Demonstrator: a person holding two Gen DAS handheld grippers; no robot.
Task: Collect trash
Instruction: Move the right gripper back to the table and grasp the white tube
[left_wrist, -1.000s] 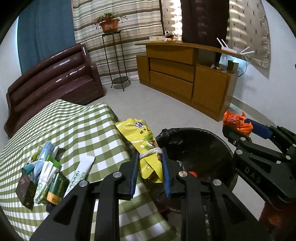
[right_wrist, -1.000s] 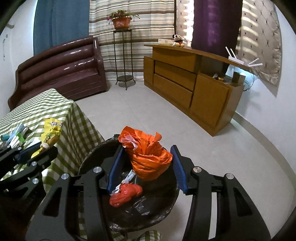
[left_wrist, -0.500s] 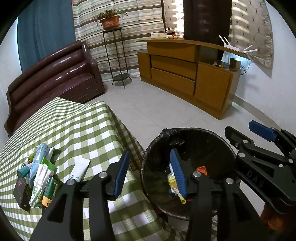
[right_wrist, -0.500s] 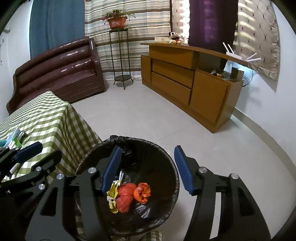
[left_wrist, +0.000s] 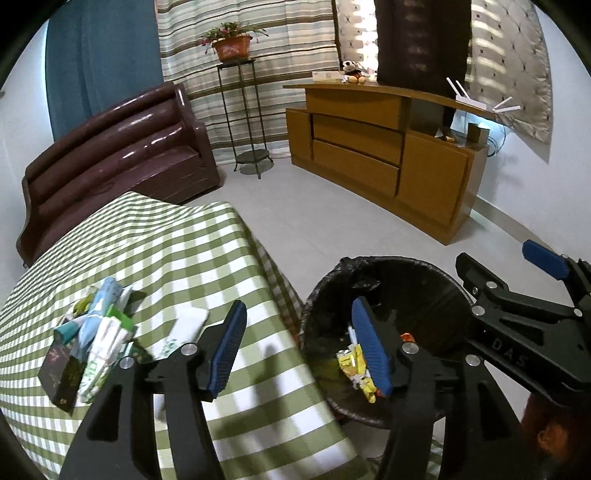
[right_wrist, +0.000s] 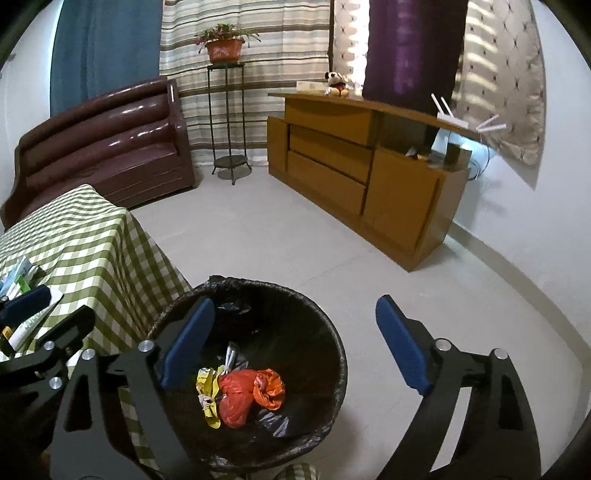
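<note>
A black-lined trash bin (right_wrist: 332, 343) (left_wrist: 436, 273) stands on the floor beside the checked table. Inside lie a yellow snack bag (right_wrist: 207, 387) (left_wrist: 354, 365), a red bag (right_wrist: 232, 400) and an orange bag (right_wrist: 271, 387). My left gripper (left_wrist: 299, 347) hovers over the table edge and the bin's near rim, its jaws opening with nothing between them. My right gripper (right_wrist: 295, 336) hangs above the bin's right rim, its jaws opening wide and empty. A pile of wrappers and small boxes (left_wrist: 92, 336) and a white packet (left_wrist: 184, 328) lie on the green checked tablecloth (left_wrist: 166, 251).
A brown sofa (left_wrist: 110, 155) stands behind the table, a metal plant stand (left_wrist: 243, 122) with a potted plant beside it. A wooden cabinet (left_wrist: 388, 162) lines the far wall. Pale tiled floor (right_wrist: 295, 240) stretches between bin and cabinet.
Both grippers let go of their trash: the yellow snack bag and the orange bag dropped into the bin. Both sets of jaws have widened since.
</note>
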